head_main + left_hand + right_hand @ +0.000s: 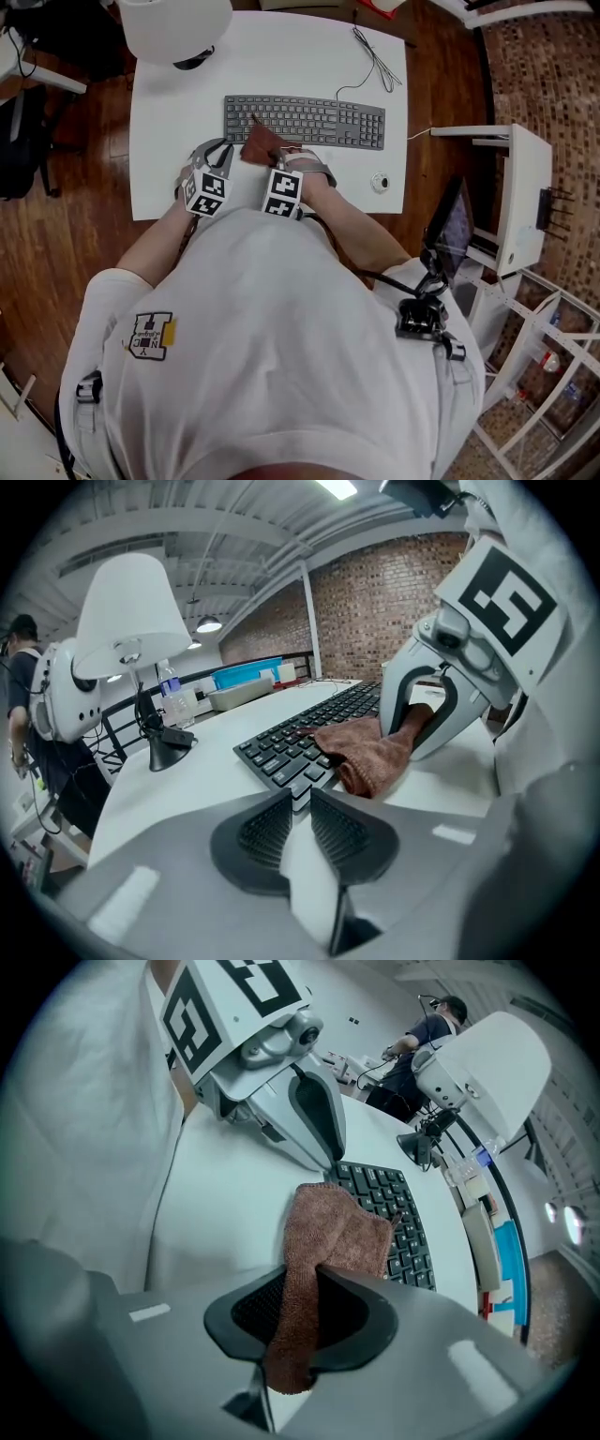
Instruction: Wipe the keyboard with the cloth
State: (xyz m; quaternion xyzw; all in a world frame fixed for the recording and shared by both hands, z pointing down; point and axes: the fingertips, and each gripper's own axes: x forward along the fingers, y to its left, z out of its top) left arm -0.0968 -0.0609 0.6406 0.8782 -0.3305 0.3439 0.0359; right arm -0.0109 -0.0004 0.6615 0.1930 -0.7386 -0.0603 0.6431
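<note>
A dark grey keyboard (323, 122) lies across the middle of the white table (169, 112). My right gripper (286, 152) points steeply down at the keyboard's near-left part, shut on a brown cloth (262, 145). In the right gripper view the cloth (333, 1232) runs from between the jaws of my right gripper (300, 1274) onto the keys of the keyboard (394, 1208). My left gripper (217, 150) sits just left of it, by the keyboard's near-left corner. In its own view my left gripper (300, 799) shows a narrow gap between its jaws, with nothing held.
A white lamp (178, 28) stands at the table's far left, and a cable (375, 56) trails from the keyboard to the back right. A small round object (380, 182) lies near the right edge. A white rack (520, 197) stands to the right. A person (427, 1026) is far behind.
</note>
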